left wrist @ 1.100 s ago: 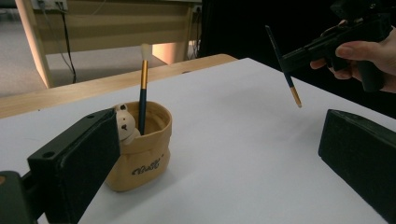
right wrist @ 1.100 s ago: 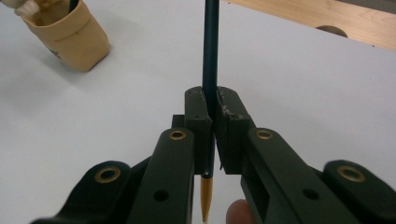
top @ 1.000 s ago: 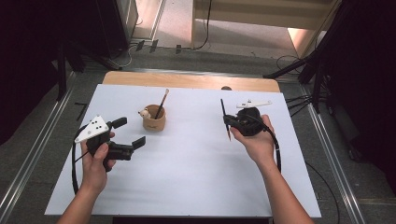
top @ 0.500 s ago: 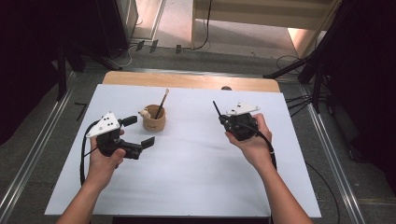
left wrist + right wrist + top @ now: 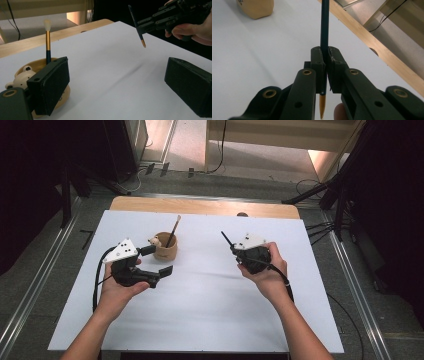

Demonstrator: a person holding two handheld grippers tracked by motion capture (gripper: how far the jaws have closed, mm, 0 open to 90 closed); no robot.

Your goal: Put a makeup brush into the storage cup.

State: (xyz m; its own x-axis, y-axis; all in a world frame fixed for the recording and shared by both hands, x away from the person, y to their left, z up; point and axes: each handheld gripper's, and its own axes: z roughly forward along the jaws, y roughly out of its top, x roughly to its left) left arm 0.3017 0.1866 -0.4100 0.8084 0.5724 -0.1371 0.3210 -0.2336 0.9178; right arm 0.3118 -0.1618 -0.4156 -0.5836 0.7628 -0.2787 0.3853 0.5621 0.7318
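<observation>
**A:** On the white surface [image 5: 200, 320], where does each thing sit?

**B:** My left gripper [image 5: 154, 261] hovers low at the left, jaws spread wide with nothing between them, though they have just been closing a little. Just beyond its far jaw stands a tan cup [image 5: 165, 250] with a small bear figure on its rim, touching the surface. One brush [image 5: 173, 231] stands upright in it, pale bristles on top.

**A:** And your other hand?

**B:** My right gripper [image 5: 231, 246] is at the right, well apart from the cup, raised off the surface. Its jaws are clamped tight on a thin dark pen brush [image 5: 324, 37]. In the right gripper view the dark shaft runs straight up from between the pads, and its orange end pokes out below them.

**A:** From the left gripper view?

**B:** The held brush hangs tilted in the air, orange tip down, above bare white surface.
</observation>
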